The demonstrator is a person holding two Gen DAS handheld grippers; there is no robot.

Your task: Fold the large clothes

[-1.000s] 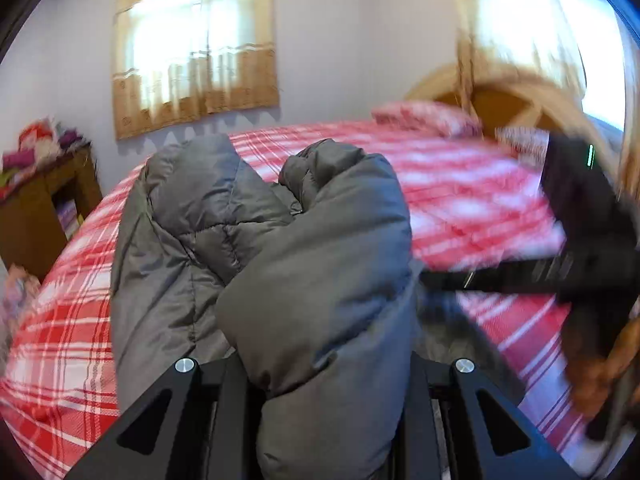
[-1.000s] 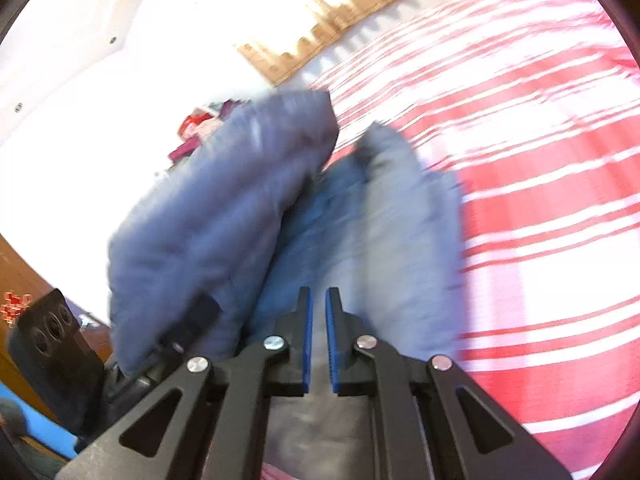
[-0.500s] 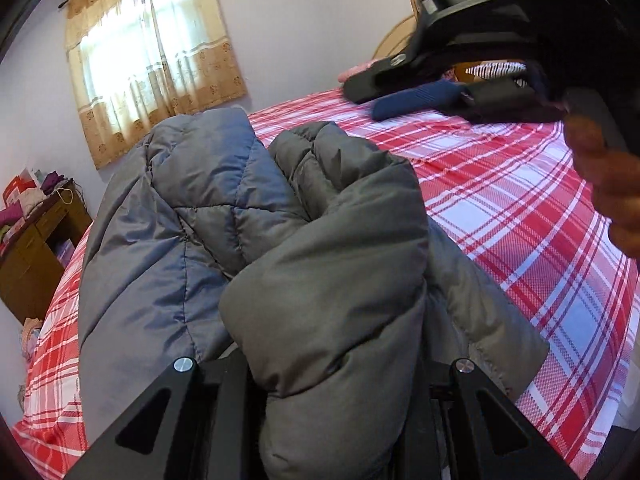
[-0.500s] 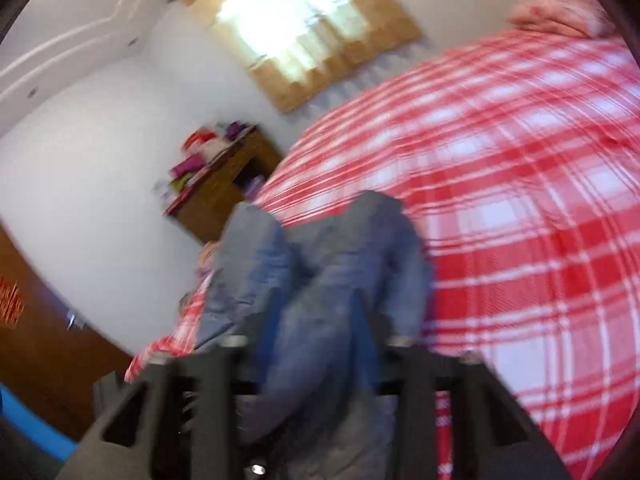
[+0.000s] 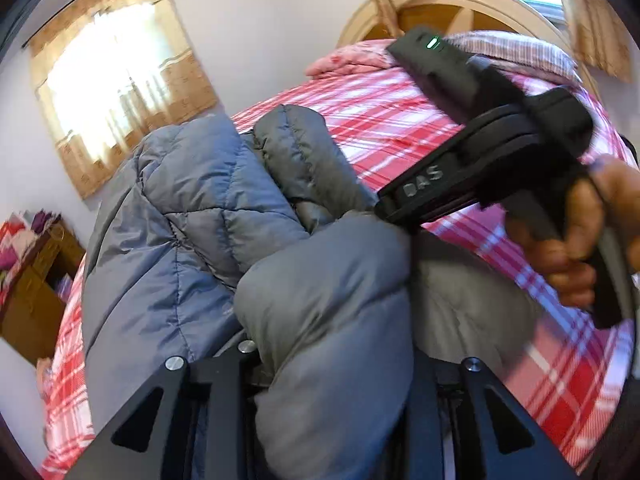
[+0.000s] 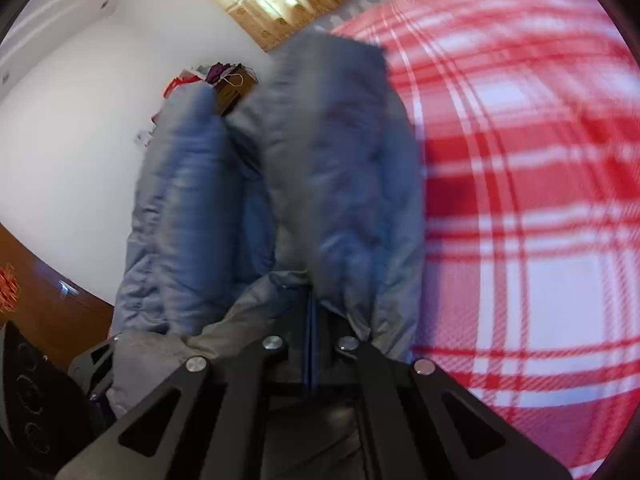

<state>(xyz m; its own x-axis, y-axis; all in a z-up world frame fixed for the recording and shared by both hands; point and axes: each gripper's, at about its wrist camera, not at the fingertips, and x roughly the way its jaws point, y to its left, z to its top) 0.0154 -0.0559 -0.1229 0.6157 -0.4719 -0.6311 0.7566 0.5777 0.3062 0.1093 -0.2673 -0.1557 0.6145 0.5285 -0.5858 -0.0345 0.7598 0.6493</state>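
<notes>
A grey quilted puffer jacket [image 5: 192,216] lies bunched on the bed with the red plaid cover [image 5: 400,120]. My left gripper [image 5: 332,364] is shut on a thick fold of the jacket that fills the space between its jaws. My right gripper [image 6: 312,316] has its blue pads nearly together on a thin edge of the jacket [image 6: 328,168], which hangs blurred in front of it. In the left wrist view the right gripper's black body [image 5: 492,148] and the hand on it reach in from the right, its tip against the jacket.
A pink pillow [image 5: 352,60] and a striped pillow [image 5: 516,50] lie by the wooden headboard [image 5: 440,12]. A wooden cabinet [image 5: 32,280] with piled clothes stands at the left. A curtained window [image 5: 120,76] is behind the bed.
The right gripper has come down from above the bed onto the jacket's right side and closed there. The left gripper keeps its hold; its view has tilted.
</notes>
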